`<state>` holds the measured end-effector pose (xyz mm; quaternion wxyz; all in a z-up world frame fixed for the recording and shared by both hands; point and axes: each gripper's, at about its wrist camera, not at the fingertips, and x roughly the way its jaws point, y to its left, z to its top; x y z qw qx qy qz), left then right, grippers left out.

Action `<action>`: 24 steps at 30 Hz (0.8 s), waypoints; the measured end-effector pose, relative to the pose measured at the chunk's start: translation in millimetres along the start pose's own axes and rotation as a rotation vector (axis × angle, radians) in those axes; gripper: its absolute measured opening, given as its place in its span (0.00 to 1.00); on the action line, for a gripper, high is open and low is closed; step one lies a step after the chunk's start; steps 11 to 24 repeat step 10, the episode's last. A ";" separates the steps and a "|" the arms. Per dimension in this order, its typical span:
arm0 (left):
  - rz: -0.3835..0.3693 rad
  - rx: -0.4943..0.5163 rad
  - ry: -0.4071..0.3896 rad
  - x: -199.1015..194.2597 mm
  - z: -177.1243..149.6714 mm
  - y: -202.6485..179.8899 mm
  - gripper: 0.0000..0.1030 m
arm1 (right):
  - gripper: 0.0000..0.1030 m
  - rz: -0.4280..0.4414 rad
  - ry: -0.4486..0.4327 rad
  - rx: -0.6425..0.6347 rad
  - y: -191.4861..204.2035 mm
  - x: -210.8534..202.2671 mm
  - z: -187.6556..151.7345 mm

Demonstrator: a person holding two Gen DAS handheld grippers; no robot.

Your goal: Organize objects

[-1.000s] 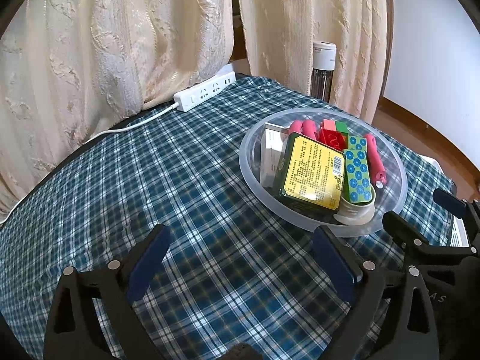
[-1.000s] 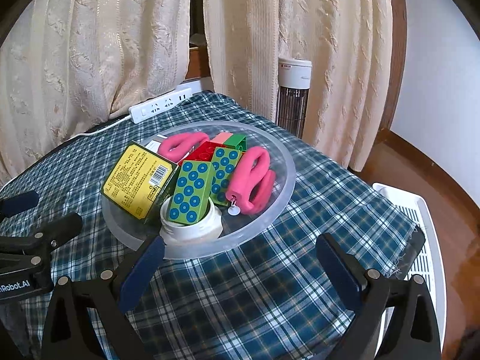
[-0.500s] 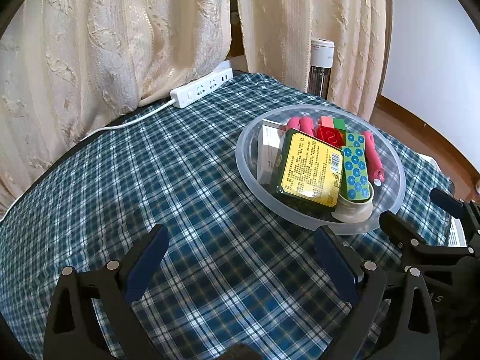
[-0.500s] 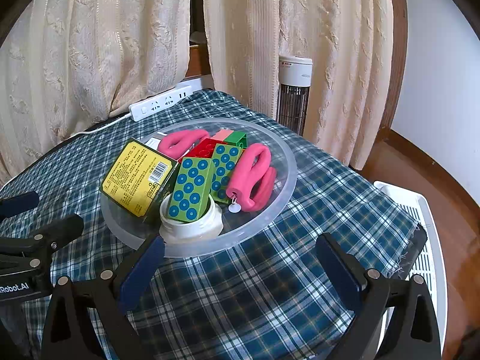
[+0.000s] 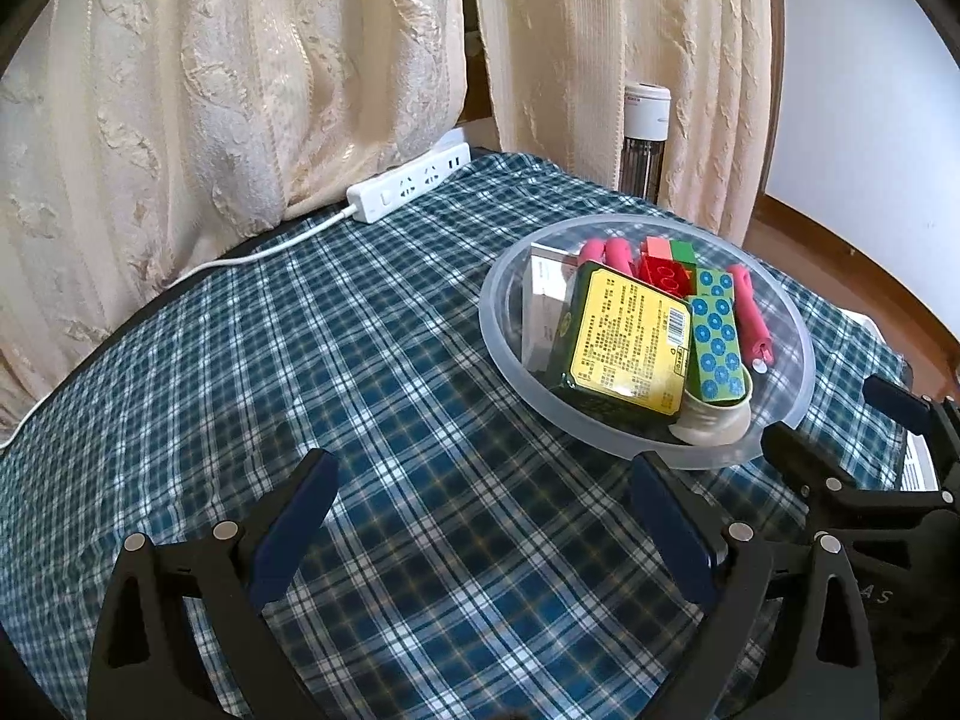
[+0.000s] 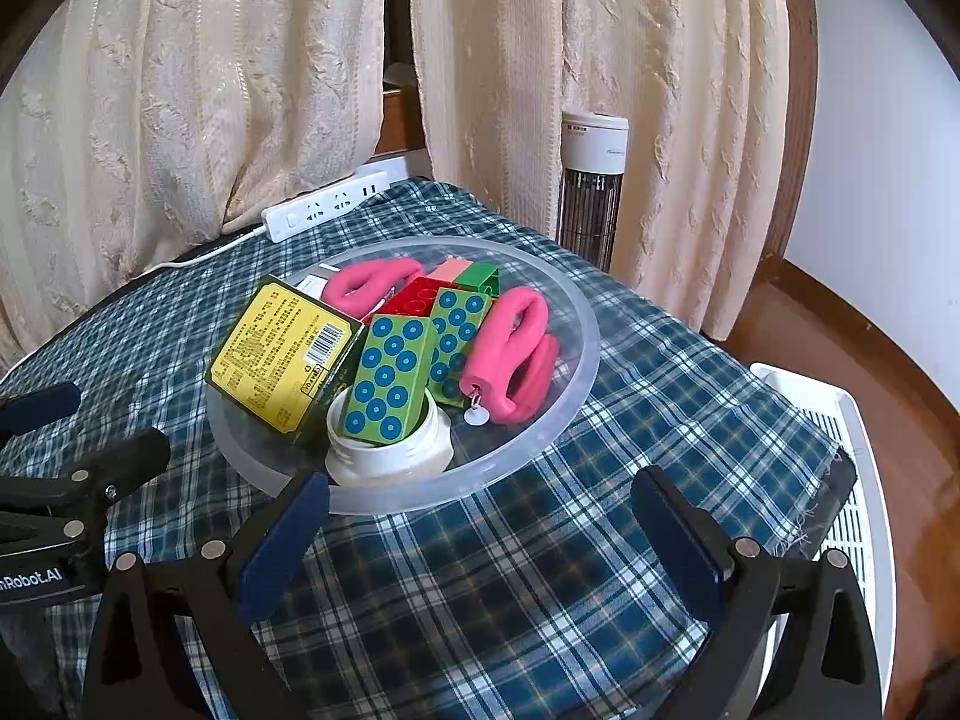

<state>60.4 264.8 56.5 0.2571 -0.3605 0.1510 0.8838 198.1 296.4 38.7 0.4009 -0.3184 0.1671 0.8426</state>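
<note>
While my left gripper and right gripper hang wide apart and empty over the plaid tablecloth, everything sits heaped in the clear bowl (near the edge); nudging the yellow box could topple the dotted block from its white jar.

The tablecloth was blue, green and white checks. The bowl was see-through. In it lay a yellow box, green blocks with blue dots, pink loops and a red brick.
</note>
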 end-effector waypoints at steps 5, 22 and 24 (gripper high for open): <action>0.009 0.010 -0.013 -2.7 -0.4 -0.5 0.95 | 0.99 0.002 -0.001 -0.005 2.2 -1.3 1.2; 0.010 0.003 -0.004 -2.5 0.7 1.4 0.95 | 0.99 0.004 -0.004 -0.008 3.9 -2.7 2.1; 0.010 0.003 -0.004 -2.5 0.7 1.4 0.95 | 0.99 0.004 -0.004 -0.008 3.9 -2.7 2.1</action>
